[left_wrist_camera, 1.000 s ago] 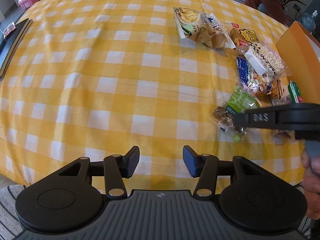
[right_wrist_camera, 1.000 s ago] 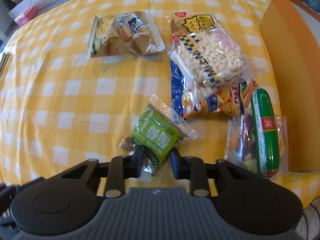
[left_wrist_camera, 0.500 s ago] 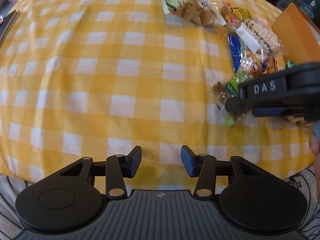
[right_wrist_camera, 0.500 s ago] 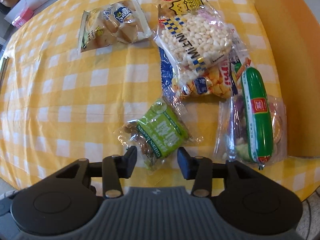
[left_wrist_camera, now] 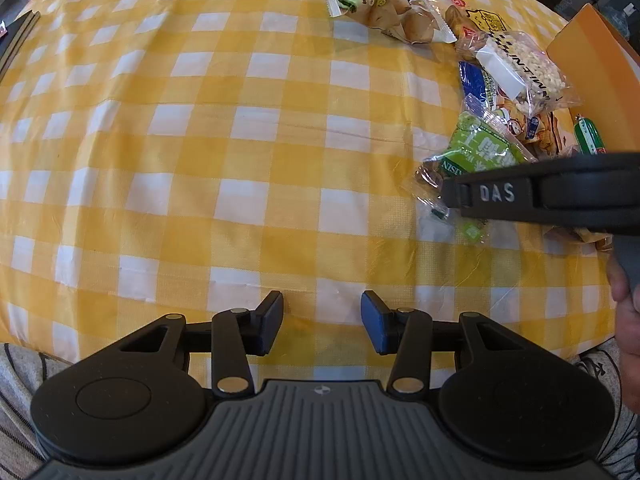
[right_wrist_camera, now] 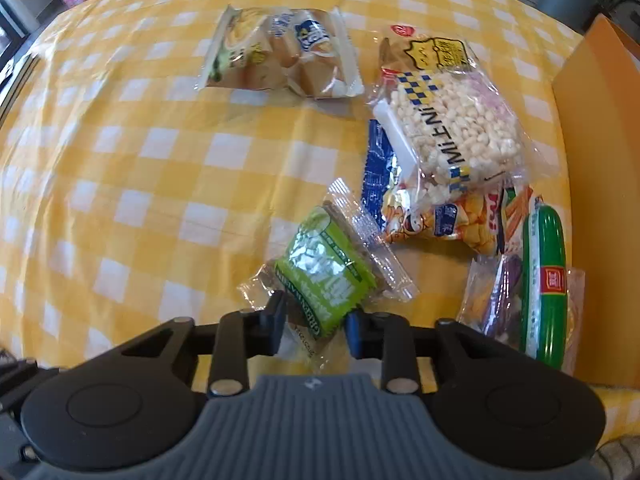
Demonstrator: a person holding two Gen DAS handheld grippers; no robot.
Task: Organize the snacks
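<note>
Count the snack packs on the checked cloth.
At least 7: bread pack far; yellow-label pack, puffed-rice bag, blue pack stacked right; green pack near; sausage on clear pack. Overlaps may hide more.

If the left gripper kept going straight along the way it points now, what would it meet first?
Most likely the bare yellow checked tablecloth. The left gripper points steeply down with its jaws apart and nothing between them. The snacks, such as the green packet, lie off to the right, out of that line.
</note>
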